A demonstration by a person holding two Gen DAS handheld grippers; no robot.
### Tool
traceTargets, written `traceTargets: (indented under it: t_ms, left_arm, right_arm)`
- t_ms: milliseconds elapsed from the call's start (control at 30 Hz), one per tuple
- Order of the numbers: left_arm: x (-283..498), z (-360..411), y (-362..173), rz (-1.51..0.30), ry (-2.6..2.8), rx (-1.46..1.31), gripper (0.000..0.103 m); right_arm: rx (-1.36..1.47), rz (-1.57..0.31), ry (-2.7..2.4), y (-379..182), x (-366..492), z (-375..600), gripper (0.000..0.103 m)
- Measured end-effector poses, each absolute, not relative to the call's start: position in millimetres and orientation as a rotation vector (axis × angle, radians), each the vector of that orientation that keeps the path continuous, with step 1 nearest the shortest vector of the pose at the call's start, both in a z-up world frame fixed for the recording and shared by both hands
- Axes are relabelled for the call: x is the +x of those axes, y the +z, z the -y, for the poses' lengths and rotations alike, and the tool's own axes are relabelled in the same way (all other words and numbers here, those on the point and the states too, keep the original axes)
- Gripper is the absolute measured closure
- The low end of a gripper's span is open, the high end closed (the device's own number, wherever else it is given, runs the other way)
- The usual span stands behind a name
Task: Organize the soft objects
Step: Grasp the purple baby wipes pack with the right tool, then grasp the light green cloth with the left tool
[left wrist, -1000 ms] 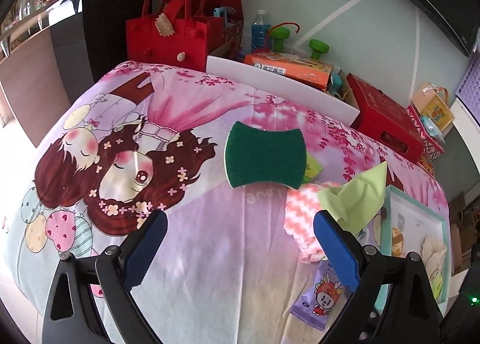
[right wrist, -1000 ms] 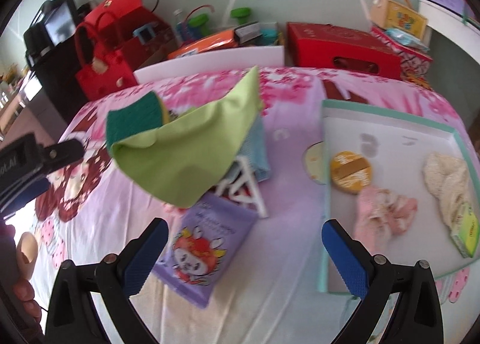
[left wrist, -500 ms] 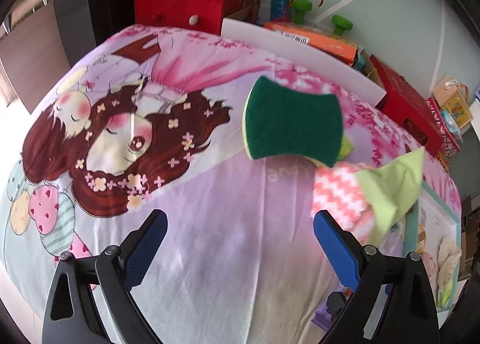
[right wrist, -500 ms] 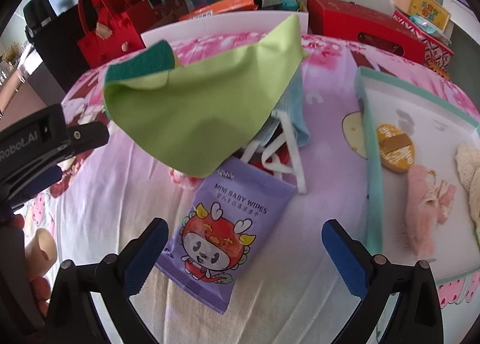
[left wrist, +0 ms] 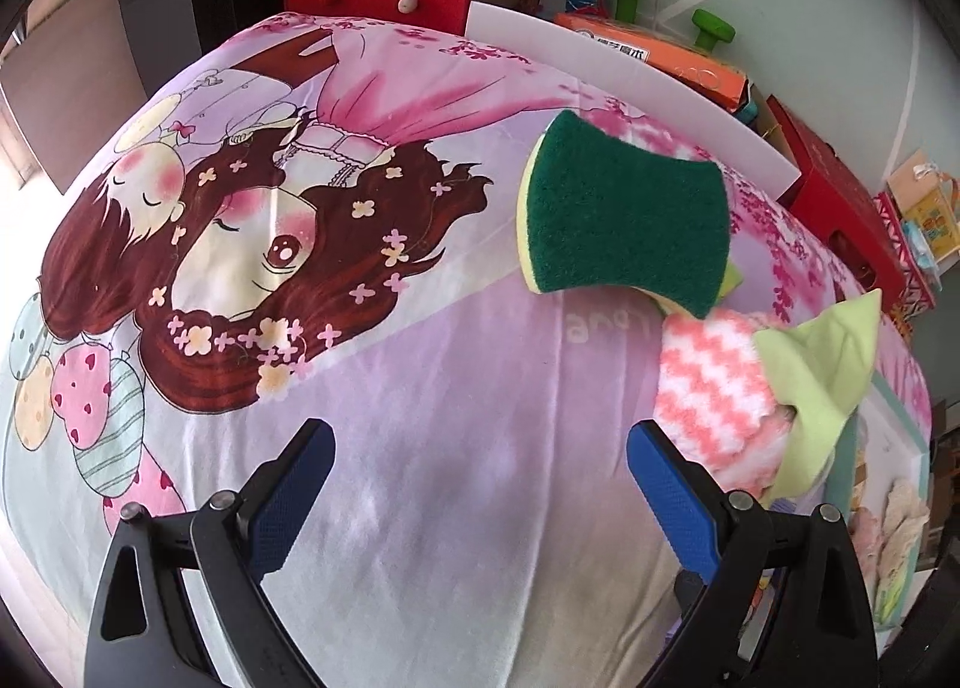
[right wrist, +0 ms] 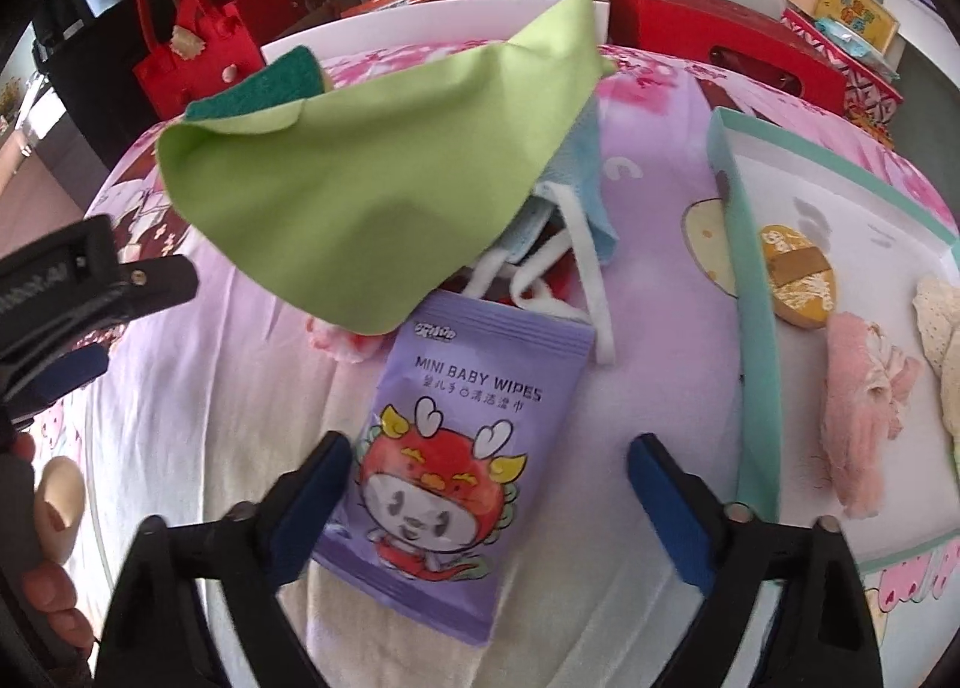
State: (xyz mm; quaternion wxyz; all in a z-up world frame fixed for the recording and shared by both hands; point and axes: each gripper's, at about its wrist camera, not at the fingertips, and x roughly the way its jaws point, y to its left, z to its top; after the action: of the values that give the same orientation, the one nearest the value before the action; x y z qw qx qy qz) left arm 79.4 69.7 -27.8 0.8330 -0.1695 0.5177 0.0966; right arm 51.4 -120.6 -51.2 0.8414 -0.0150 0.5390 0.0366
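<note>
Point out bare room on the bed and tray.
Bare: the sheet left of the sponge, and the tray's far half beyond the puff. Crowded: the pile under the green cloth, down to the wipes.

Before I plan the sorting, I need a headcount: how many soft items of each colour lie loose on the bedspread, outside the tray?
Green: 2, the sponge and the lime cloth.
Pink and white: 1, the zigzag fleece cloth.
Blue: 1, the light blue cloth with white straps.
Purple: 1, the baby wipes pack.
Total: 5 visible; others may hide beneath the lime cloth.
</note>
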Motion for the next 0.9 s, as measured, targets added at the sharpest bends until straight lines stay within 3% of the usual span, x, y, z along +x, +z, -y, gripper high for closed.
traceTargets:
  t_ms: [300,900]
  left_arm:
    - [73,-81,-20,-1.071,0.204,-0.467,0.005]
    - [69,-74,6,-0.953,0.138,-0.499,0.006]
  right_arm:
    - [0.001,-1.131,0.029,-46,52,140,0.046]
    - [0.062,-1.051,0.007,-20,47,148,0.051]
